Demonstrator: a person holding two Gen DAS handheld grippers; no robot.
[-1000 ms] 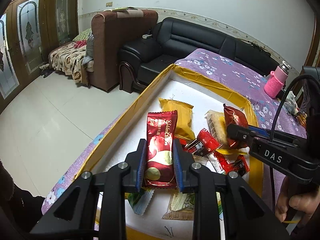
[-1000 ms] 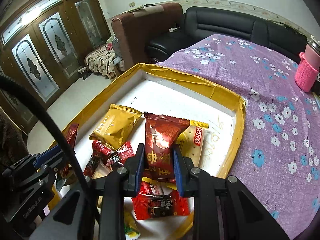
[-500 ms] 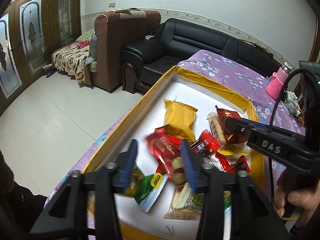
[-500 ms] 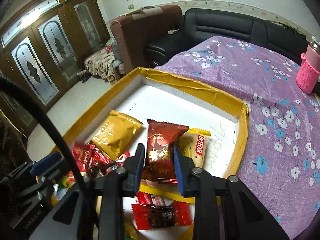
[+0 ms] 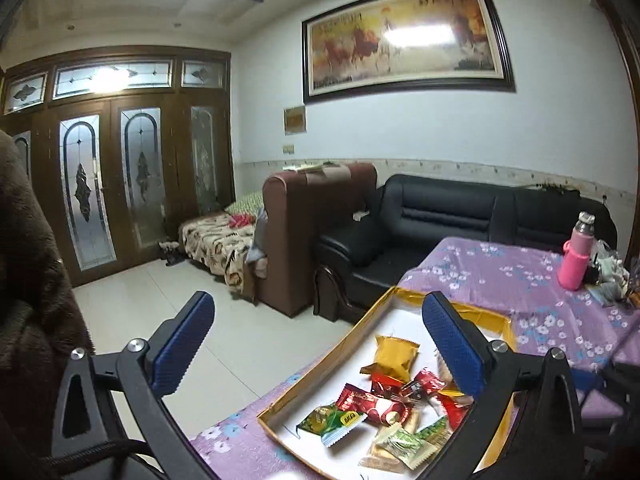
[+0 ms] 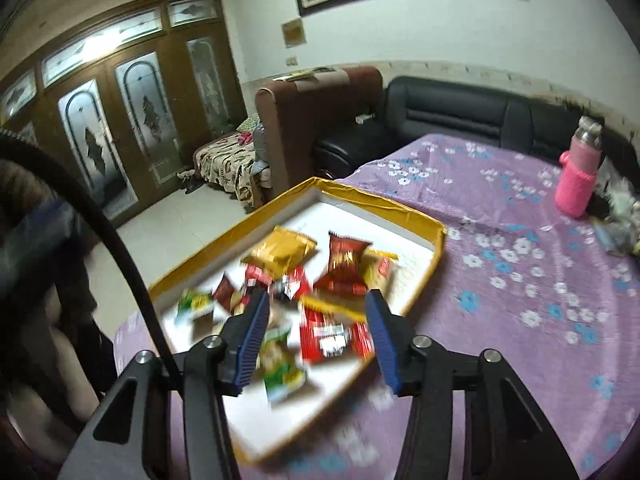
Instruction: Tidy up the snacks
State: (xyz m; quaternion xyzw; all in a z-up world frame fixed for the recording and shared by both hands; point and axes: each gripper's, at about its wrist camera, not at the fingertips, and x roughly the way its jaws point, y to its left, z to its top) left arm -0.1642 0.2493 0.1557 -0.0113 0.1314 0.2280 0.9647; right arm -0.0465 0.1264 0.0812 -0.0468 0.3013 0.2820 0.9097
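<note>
On the purple flowered tablecloth (image 6: 520,240) sits the yellow-rimmed tray (image 6: 376,200), hard by the table's near-left edge, with bare cloth stretching right and far toward the pink bottle (image 6: 576,178). Loose snacks (image 5: 384,404) lie heaped in the tray's near half; its far white floor is free. Left gripper (image 5: 316,344) stands spread wide and empty above the near-left rim, its jaws having just been opening; a second ago it clamped the red packet (image 5: 372,402), which now lies among the pile. Right gripper (image 6: 316,336), blurred, has also just been opening, releasing the dark red packet (image 6: 344,266) it pinched earlier; nothing is between its pads.
</note>
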